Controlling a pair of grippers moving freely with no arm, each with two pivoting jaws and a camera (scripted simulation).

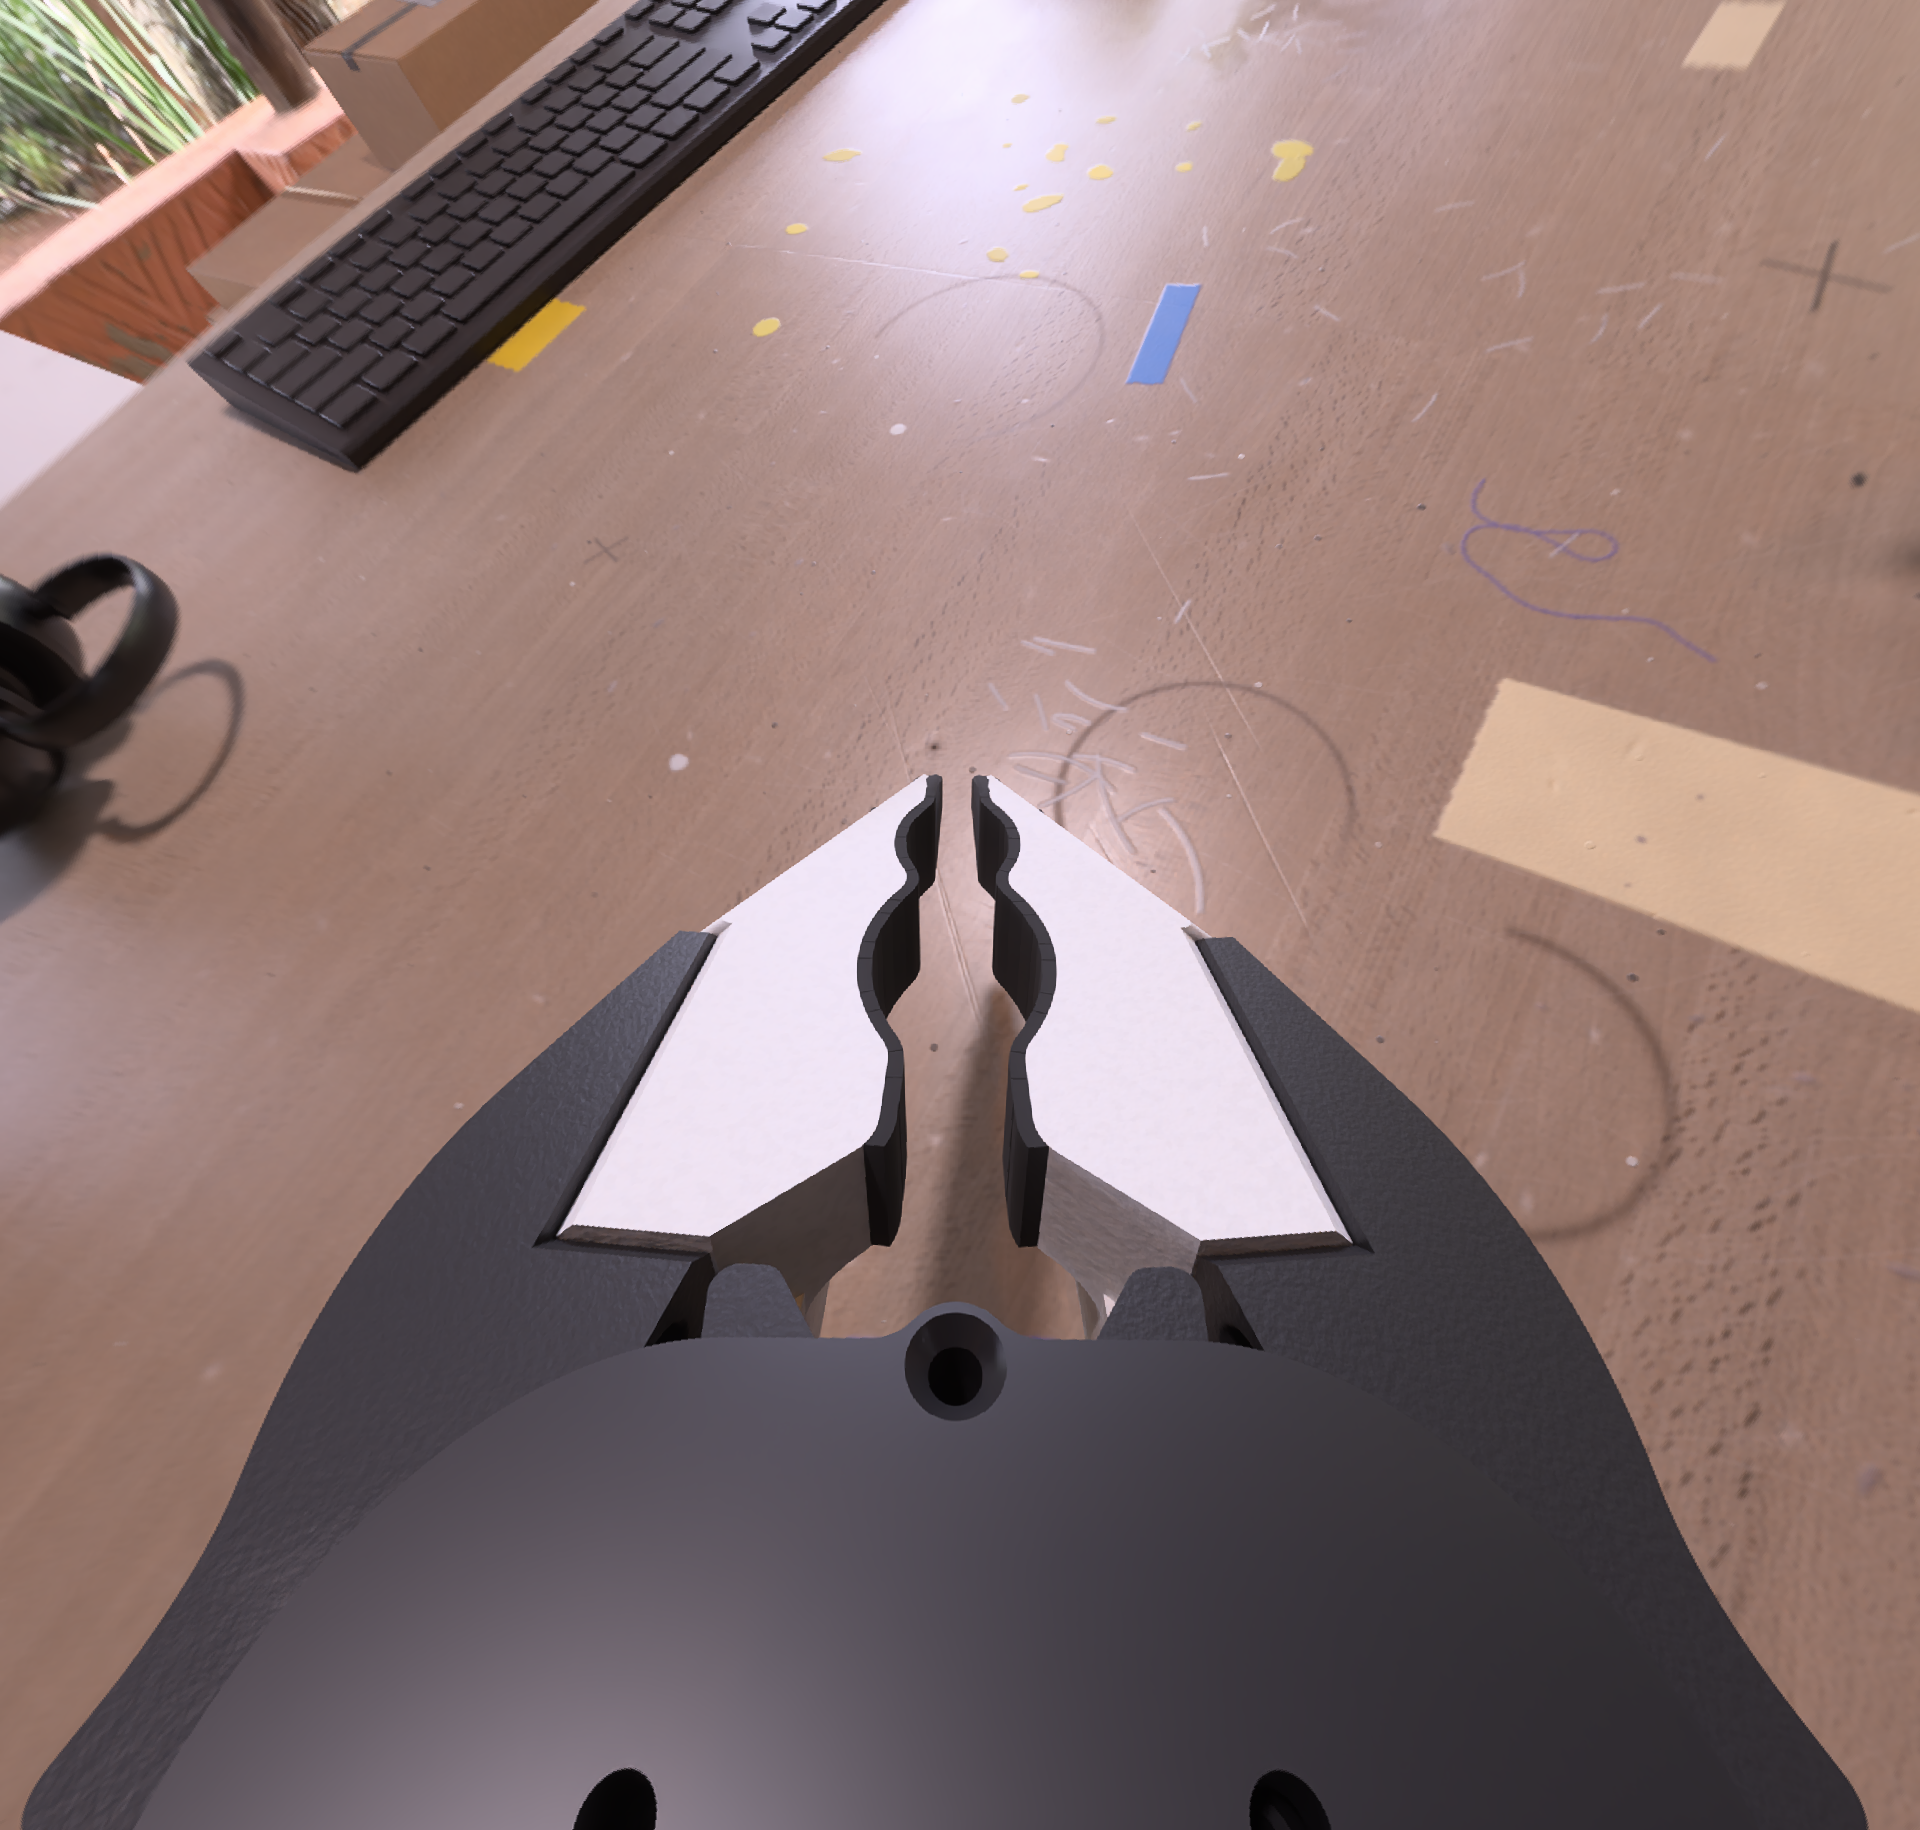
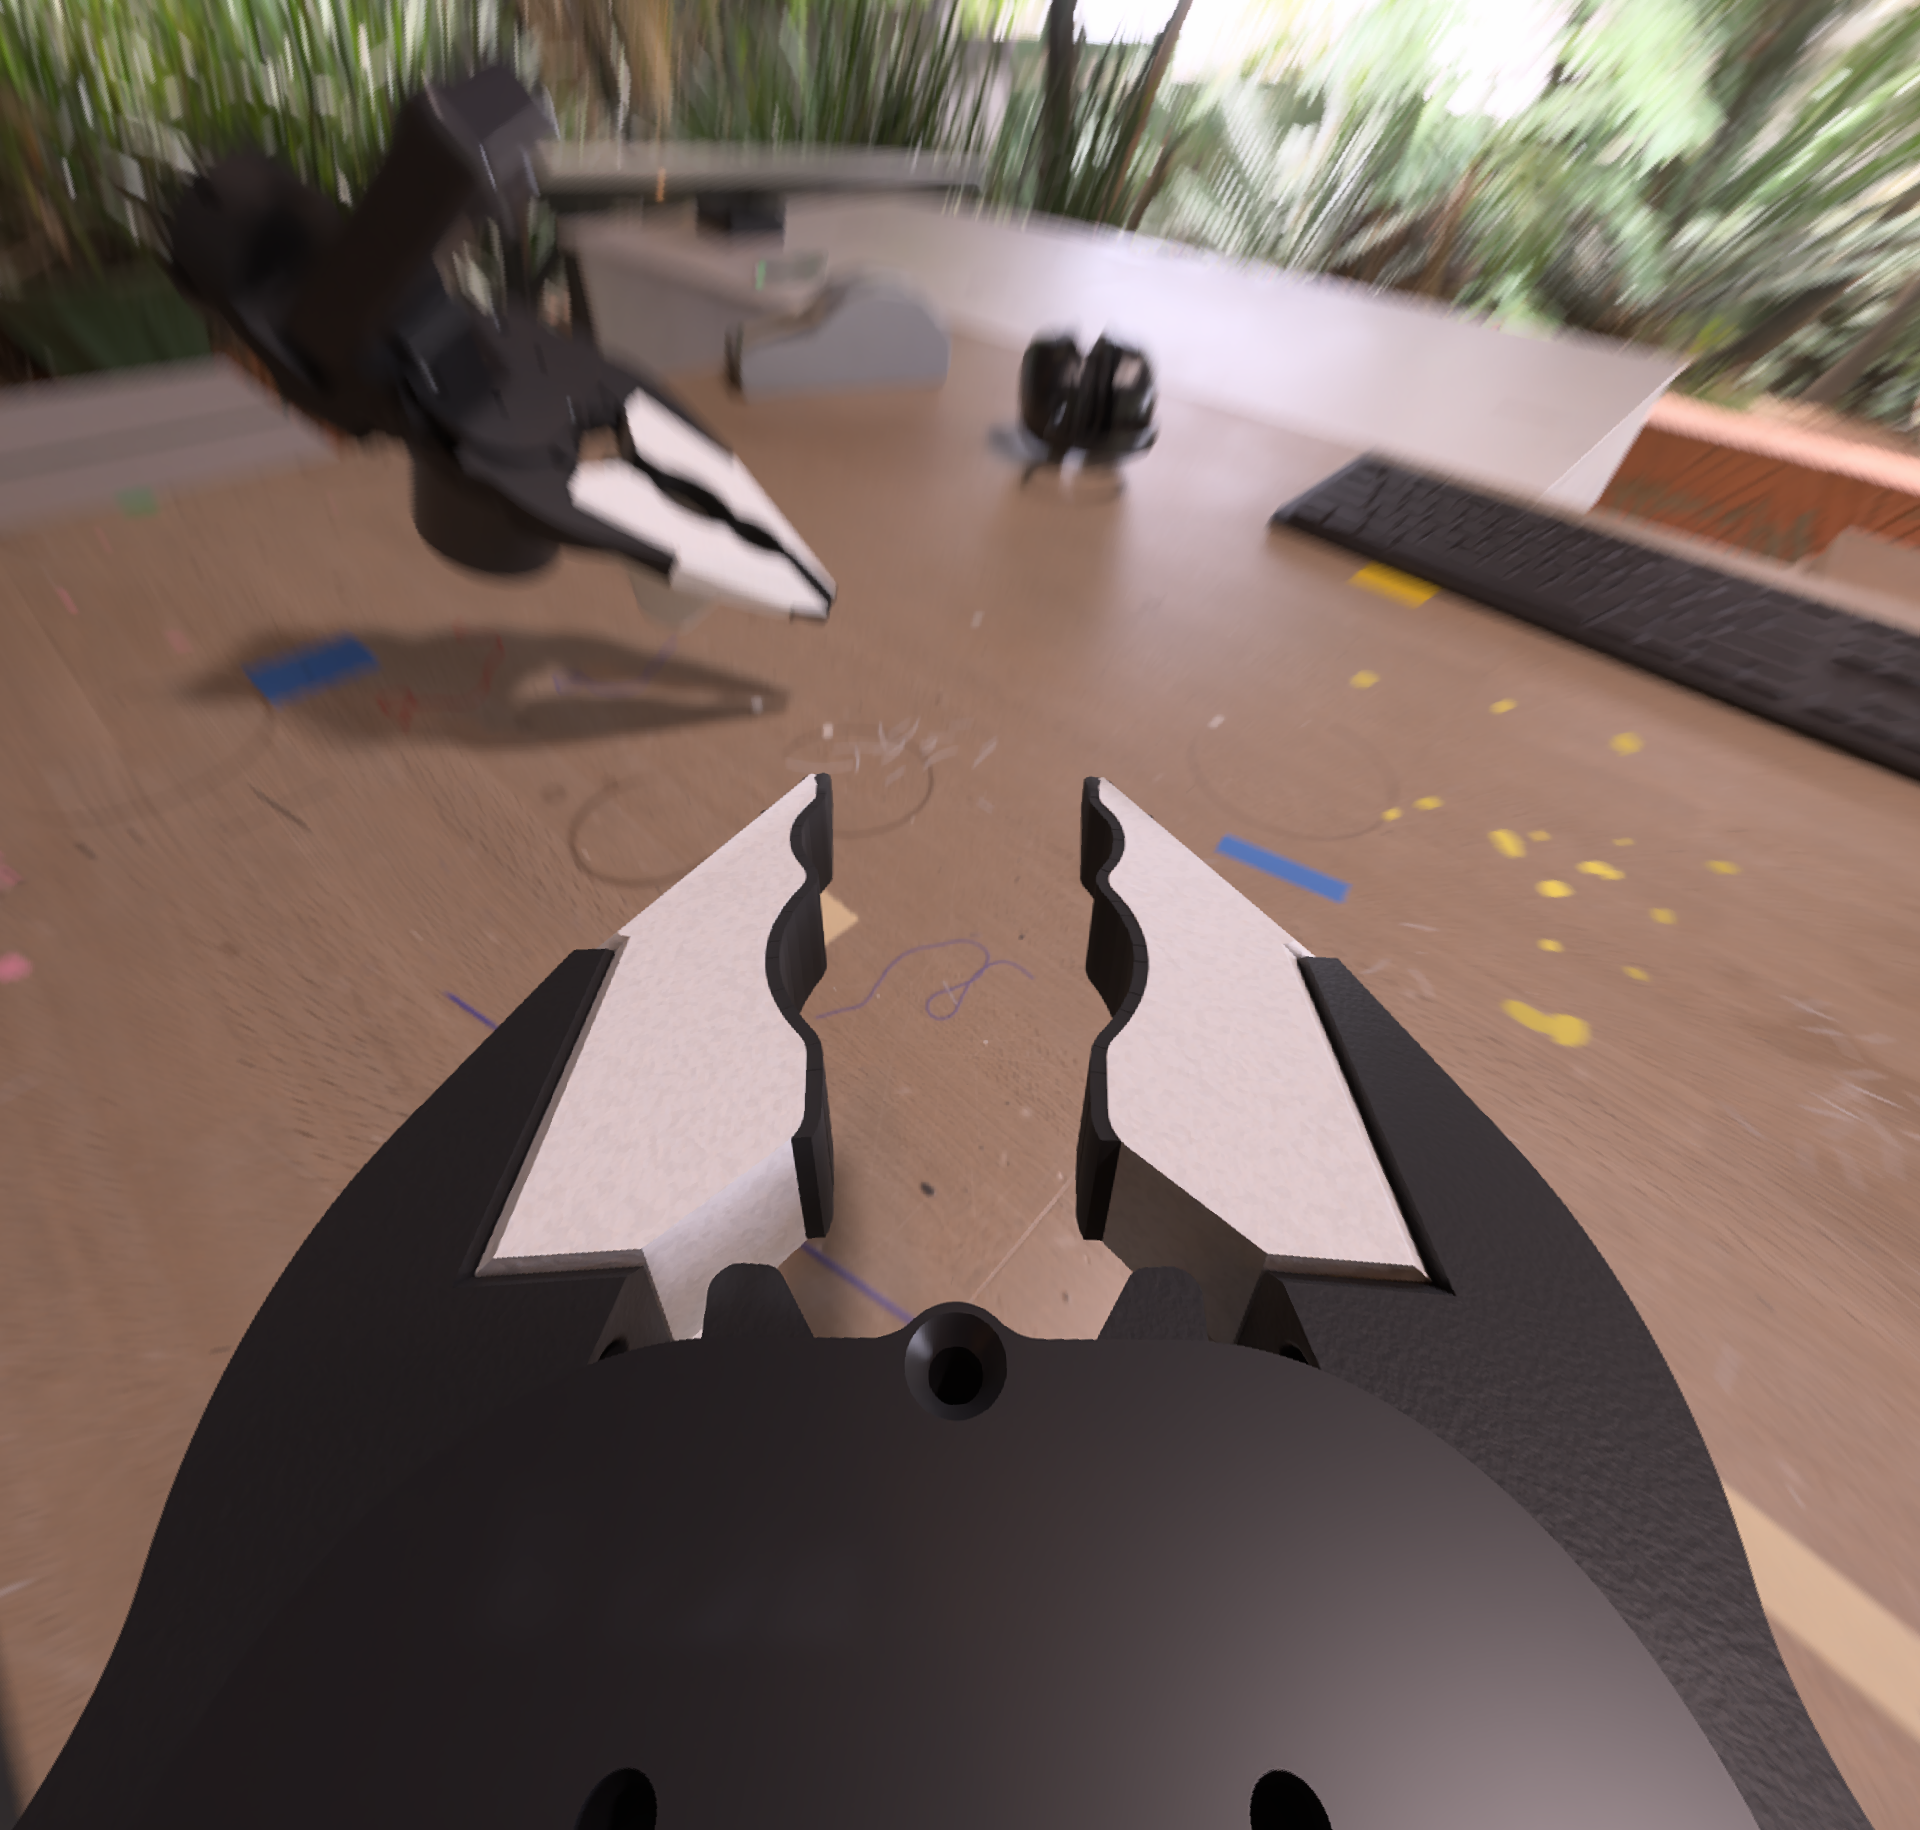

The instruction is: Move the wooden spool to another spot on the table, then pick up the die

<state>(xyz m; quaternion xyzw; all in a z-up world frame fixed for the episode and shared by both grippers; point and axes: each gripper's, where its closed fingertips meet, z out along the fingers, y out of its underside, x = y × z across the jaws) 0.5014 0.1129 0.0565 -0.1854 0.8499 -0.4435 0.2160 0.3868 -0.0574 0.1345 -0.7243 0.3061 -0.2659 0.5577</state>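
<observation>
Left wrist view: mounted behind the left gripper [image 1: 954, 783], angled steeply down, close above the table [image 1: 727, 637], facing the keyboard [image 1: 582, 170] at upper left. Right wrist view: mounted behind the right gripper [image 2: 956, 788], lower and flatter, facing across the table [image 2: 1039, 617] toward blurred greenery. Shared: keyboard [image 2: 1621, 596], headphones [image 1: 73, 668] [image 2: 1086, 398], blue tape strip [image 1: 1164, 334] [image 2: 1280, 868], yellow paint spots.

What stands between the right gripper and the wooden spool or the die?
Cannot tell: neither shows in either view. Ahead of the open right gripper the brown wooden table holds only flat blue tape and pen marks; the shut left gripper hovers off to its left.
</observation>
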